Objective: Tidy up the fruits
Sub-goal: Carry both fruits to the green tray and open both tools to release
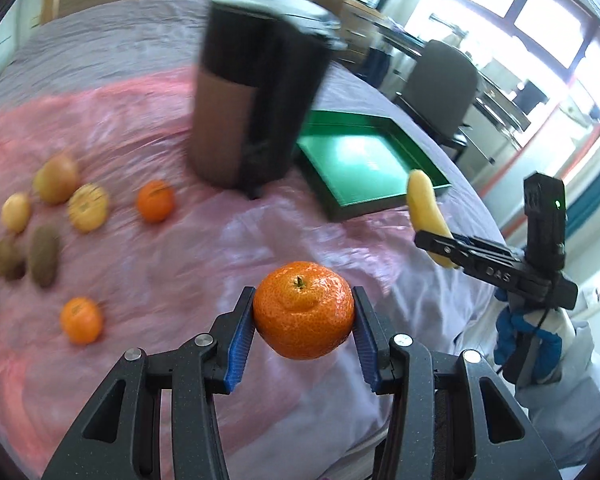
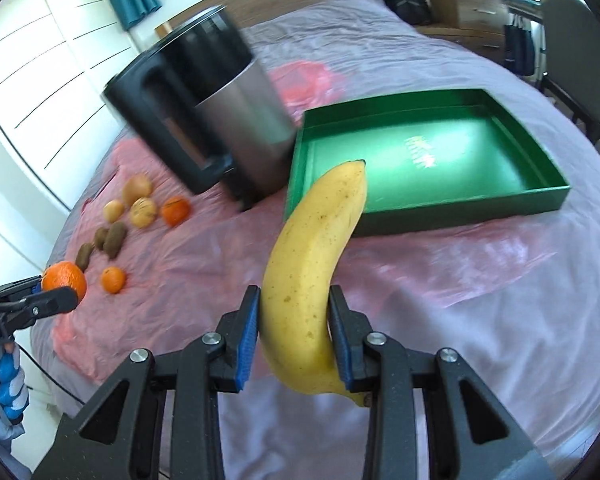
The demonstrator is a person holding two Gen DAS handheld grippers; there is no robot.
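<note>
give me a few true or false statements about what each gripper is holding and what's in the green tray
1. The left gripper is shut on a mandarin. True.
2. The right gripper holds a kiwi. False: it is clamped on a banana.
3. The green tray already has fruit in it. False: nothing lies in it, and the banana is only held up in front of it.
4. Two more mandarins lie on the pink sheet. True.
5. The dark bin stands to the right of the tray in the right wrist view. False: it stands to the tray's left.
</note>
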